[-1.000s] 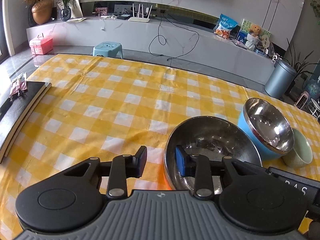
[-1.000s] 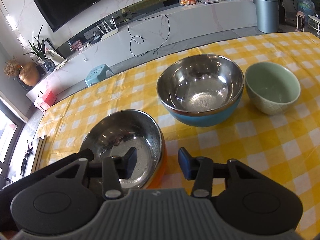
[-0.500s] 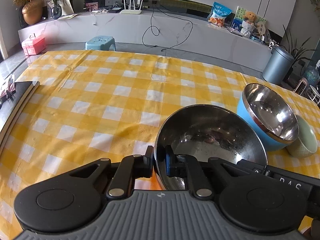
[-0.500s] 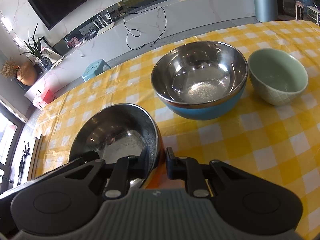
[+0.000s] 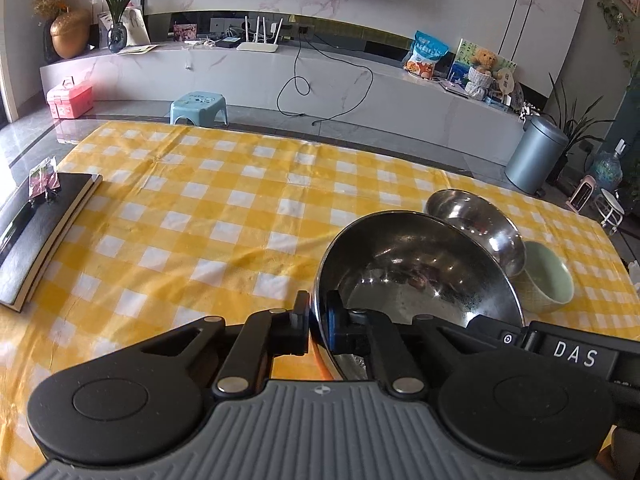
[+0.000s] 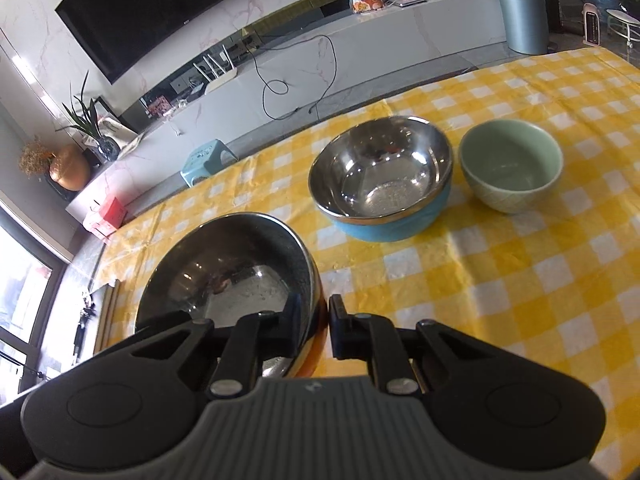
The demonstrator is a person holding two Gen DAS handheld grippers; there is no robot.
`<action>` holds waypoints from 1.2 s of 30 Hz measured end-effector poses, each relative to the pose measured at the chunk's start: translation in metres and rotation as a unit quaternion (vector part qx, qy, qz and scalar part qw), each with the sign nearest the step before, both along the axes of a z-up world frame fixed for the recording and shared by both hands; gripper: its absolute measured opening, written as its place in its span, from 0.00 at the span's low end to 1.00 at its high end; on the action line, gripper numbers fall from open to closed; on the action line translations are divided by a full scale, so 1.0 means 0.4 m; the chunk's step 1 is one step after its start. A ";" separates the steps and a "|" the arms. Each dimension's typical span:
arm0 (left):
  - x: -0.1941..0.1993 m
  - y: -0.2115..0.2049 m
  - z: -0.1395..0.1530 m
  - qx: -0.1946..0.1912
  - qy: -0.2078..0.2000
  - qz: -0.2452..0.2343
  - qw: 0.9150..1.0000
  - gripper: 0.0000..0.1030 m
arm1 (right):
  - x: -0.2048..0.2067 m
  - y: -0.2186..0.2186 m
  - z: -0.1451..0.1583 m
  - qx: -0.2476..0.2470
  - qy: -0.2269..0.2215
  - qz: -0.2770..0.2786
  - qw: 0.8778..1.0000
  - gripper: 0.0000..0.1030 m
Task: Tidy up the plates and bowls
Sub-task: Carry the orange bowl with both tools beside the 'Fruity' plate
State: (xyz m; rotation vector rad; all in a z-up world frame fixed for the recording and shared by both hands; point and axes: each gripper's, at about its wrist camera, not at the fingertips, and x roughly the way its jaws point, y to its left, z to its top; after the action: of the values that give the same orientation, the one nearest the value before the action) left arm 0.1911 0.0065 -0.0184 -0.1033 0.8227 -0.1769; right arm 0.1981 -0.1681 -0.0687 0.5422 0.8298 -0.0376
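A steel bowl with an orange outside [image 5: 416, 276] [image 6: 232, 272] hangs tilted above the checked cloth, held by both grippers. My left gripper [image 5: 318, 320] is shut on its left rim, one pad inside and one outside. My right gripper [image 6: 316, 322] is shut on its right rim the same way. Beyond it stands a steel bowl with a blue outside [image 6: 380, 176] [image 5: 476, 224]. A small green bowl [image 6: 512, 164] [image 5: 548, 276] sits just right of the blue one.
The table carries a yellow and white checked cloth [image 5: 224, 216]. A dark book [image 5: 36, 232] with a small packet on it lies at the left edge. Past the far edge are a blue stool [image 5: 199, 107] and a grey bin [image 5: 536, 154].
Both grippers went from open to shut on opposite rims of the orange-sided bowl. The bowl then rose off the cloth and now hides part of the blue bowl in the left wrist view.
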 end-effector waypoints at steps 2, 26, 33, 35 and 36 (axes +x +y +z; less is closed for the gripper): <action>-0.030 -0.007 0.009 -0.008 0.000 0.002 1.000 0.09 | -0.033 -0.013 0.017 0.002 -0.006 -0.005 1.000 0.12; -0.247 -0.185 -0.085 -0.010 0.045 -0.069 0.997 0.11 | -0.333 -0.220 -0.055 0.031 0.037 -0.100 0.994 0.10; -0.259 -0.215 -0.103 -0.004 0.049 -0.075 0.996 0.12 | -0.340 -0.248 -0.081 0.031 0.044 -0.114 0.992 0.10; -0.256 -0.214 -0.107 -0.002 0.052 -0.073 0.996 0.12 | -0.336 -0.251 -0.089 0.036 0.047 -0.113 0.992 0.10; -0.255 -0.213 -0.109 -0.001 0.054 -0.071 0.996 0.12 | -0.334 -0.251 -0.094 0.040 0.049 -0.112 0.992 0.10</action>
State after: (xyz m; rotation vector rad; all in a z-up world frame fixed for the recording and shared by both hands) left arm 0.0891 -0.0785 -0.0619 -0.0556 0.9390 -0.3088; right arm 0.0646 -0.2687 -0.1063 0.7121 0.8657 -0.2402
